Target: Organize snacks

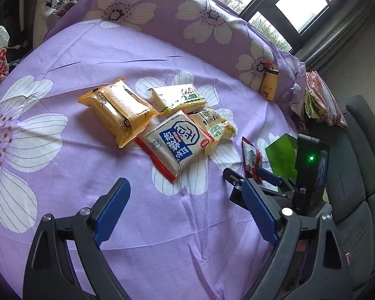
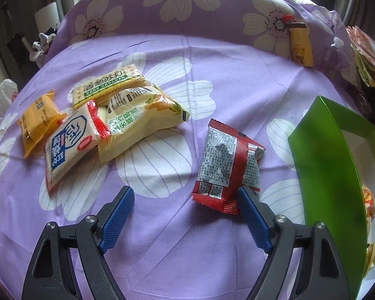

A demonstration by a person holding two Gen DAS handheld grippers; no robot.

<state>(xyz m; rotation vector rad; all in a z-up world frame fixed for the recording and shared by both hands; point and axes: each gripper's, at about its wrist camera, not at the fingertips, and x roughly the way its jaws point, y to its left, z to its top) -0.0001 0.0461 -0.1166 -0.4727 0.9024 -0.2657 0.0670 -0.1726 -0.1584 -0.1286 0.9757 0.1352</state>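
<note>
Home, living room: purple flower cloth (image 1: 162,225) on table, grey sofa (image 1: 357,175) beside it, big window (image 1: 287,2) behind.

The left gripper (image 1: 185,195) hangs tilted downward with its blue-padded jaws spread wide and nothing between them; the right gripper (image 2: 185,200) angles down more steeply, jaws likewise wide apart, gripping nothing

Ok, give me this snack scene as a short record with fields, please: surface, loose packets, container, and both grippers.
surface: purple floral bedsheet
packet pile: orange plastic packet, white-and-blue packet, green-labelled soda cracker packet, pale yellow packet, overlapping
separate packet: red foil packet, printed back up, apart from the pile
container: green cardboard box, some snacks inside
left gripper: open, empty
right gripper: open, one finger beside the red packet
</note>
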